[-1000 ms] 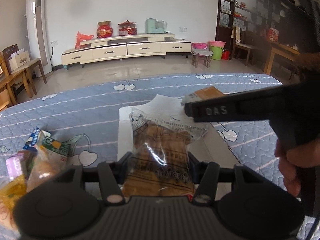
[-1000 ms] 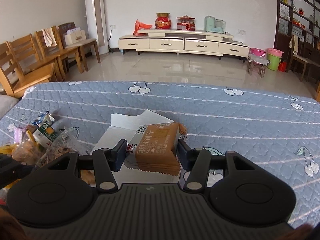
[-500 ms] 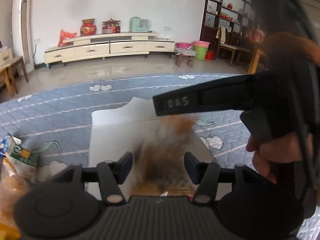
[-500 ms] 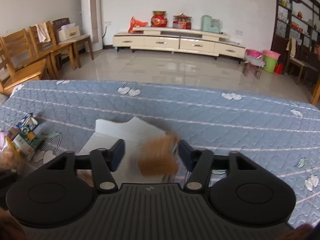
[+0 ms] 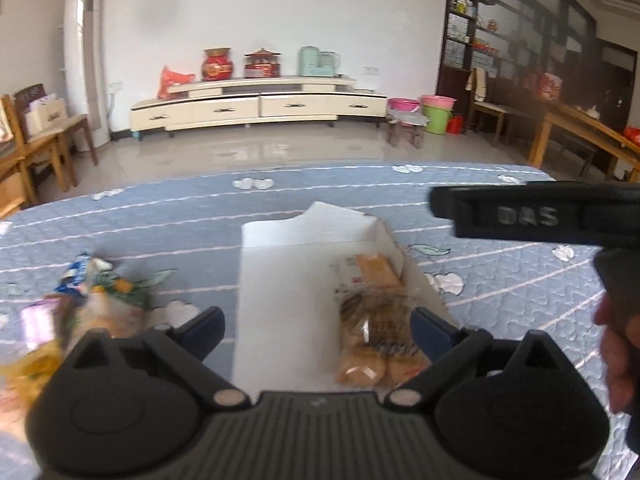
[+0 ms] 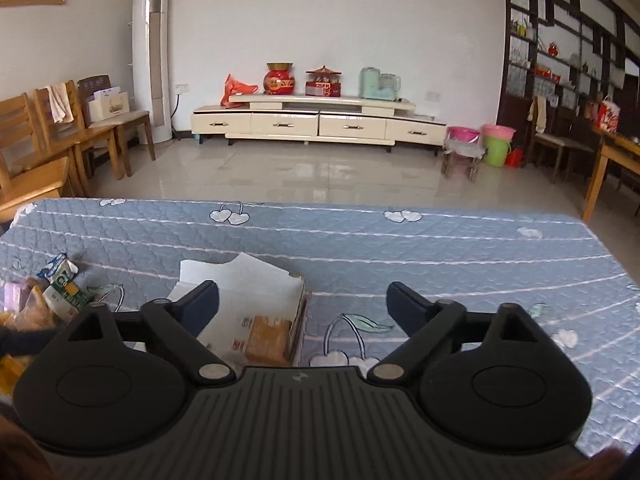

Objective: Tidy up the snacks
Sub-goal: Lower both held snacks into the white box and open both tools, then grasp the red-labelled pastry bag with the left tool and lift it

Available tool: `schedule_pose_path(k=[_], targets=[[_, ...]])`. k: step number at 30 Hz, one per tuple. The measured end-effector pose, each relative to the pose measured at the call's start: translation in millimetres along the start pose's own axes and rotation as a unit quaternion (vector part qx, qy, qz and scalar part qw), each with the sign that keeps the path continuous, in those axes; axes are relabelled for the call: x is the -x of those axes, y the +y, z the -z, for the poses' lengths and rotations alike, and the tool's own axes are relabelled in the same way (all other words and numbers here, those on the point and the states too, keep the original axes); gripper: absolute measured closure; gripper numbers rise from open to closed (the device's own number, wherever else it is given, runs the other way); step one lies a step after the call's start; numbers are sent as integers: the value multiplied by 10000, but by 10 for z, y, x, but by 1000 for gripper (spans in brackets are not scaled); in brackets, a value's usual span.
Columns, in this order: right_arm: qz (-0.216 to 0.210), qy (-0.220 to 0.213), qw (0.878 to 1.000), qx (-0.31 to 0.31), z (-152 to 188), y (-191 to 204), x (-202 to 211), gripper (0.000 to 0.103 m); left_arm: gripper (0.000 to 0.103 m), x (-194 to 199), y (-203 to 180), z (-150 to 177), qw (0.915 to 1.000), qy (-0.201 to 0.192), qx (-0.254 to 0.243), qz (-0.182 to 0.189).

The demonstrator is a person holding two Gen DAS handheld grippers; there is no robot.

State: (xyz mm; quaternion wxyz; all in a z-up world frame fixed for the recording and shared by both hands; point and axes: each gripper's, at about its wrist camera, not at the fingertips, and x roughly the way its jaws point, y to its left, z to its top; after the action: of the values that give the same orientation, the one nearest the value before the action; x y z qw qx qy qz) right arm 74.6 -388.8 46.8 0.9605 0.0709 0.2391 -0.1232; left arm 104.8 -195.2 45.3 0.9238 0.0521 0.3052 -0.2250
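Observation:
A white open box [image 5: 288, 280] lies on the blue quilted cover. A clear bag of pastries [image 5: 376, 332] rests inside along its right wall, with a brown biscuit pack [image 5: 376, 268] just behind it. My left gripper [image 5: 318, 330] hovers over the box's near end. Its jaws are opening wide, and the pads stand clear of the bag. In the right wrist view my right gripper [image 6: 302, 304] hangs above the box [image 6: 240, 280], to its right. Its jaws are opening too, with nothing between them, and the biscuit pack [image 6: 268, 338] lies below. One right-gripper finger [image 5: 520, 216] reaches in from the right.
A pile of loose snack packets [image 5: 80, 308] lies on the cover left of the box, also seen as the snack pile [image 6: 52, 292]. The blue quilted cover [image 6: 400, 248] stretches bare to the right. A hand [image 5: 620, 352] holds the right gripper. Wooden chairs [image 6: 60, 140] stand beyond the left edge.
Both grippers have opened and let go. The pastry bag and the biscuit pack have dropped into the box. The right gripper has drawn back to the right and a little upward.

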Motion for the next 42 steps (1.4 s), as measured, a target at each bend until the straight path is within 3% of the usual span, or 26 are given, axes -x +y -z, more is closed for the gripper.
schedule_pose_path(k=[7,16,42], targets=[[153,-71,9999,-36,168,79,467,0,2,291,124,64,9992,-8,-3,-404],[67,125,9997,-173,338,274,673,0,1,536,322,225,9982,-43,108,-582],[-559,403,9973,254,631,737,684,0,1,845,830,581,9947,-52,293,-985]])
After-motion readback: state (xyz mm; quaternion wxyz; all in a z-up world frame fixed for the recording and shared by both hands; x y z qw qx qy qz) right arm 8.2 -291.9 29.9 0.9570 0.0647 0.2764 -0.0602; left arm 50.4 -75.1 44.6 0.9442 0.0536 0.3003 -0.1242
